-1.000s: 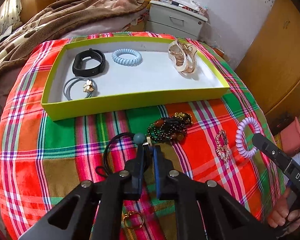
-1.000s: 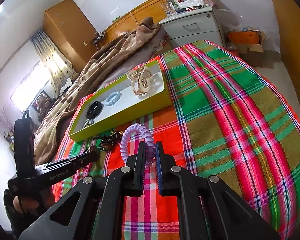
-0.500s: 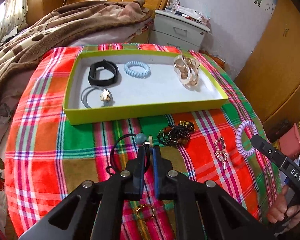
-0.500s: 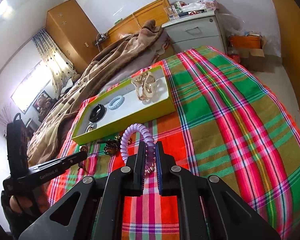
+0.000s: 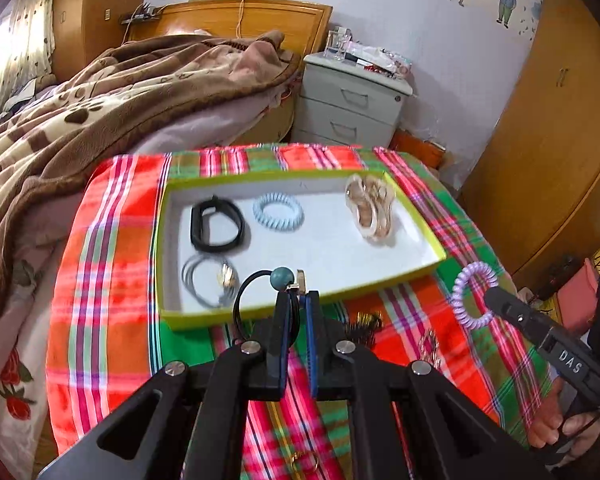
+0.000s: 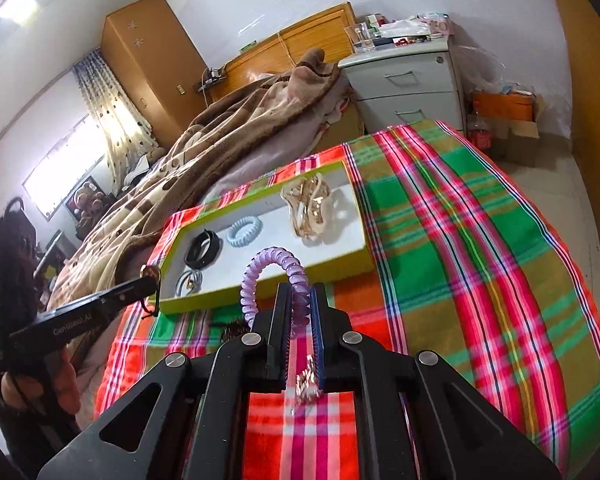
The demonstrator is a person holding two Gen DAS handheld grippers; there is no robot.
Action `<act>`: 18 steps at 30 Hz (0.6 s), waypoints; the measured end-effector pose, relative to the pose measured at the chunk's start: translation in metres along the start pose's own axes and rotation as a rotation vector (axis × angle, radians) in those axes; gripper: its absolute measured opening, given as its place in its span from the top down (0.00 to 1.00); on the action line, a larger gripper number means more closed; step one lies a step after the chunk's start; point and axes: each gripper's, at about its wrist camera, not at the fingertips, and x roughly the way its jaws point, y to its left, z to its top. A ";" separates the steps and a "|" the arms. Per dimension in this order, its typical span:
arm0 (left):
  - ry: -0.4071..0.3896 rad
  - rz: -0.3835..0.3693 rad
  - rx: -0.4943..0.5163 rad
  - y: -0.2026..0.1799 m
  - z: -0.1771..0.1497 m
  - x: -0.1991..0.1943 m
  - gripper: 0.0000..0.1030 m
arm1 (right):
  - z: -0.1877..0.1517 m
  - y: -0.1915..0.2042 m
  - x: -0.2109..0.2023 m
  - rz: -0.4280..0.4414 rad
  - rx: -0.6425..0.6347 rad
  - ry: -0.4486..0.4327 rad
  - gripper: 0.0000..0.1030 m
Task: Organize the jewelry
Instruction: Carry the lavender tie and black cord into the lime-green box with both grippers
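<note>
Plaid bedspread (image 5: 112, 264) | left gripper (image 5: 298, 304) clamps black bead cord (image 5: 256, 280) over green tray (image 5: 300, 308) | right gripper (image 6: 300, 300) pinches purple coil tie (image 6: 274, 264)

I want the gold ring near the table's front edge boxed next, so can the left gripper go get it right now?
Probably not yet: the left gripper is shut on the black hair tie, so that goes down first. The gold ring lies uncovered.

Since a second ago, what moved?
Both grippers lifted their catches off the cloth toward the green tray. The left gripper carries the black hair tie with its teal bead, the right gripper the purple coil tie. Grips unchanged; tray contents stayed.
</note>
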 end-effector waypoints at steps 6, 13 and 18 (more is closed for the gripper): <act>-0.008 -0.009 0.011 0.001 0.022 0.011 0.93 | 0.018 0.007 0.018 -0.009 -0.013 0.005 0.91; 0.019 -0.029 0.030 -0.003 0.040 0.036 0.93 | 0.033 0.015 0.048 -0.023 -0.038 0.043 0.91; 0.045 -0.030 0.023 0.000 0.049 0.057 0.93 | 0.039 0.018 0.070 -0.037 -0.054 0.074 0.91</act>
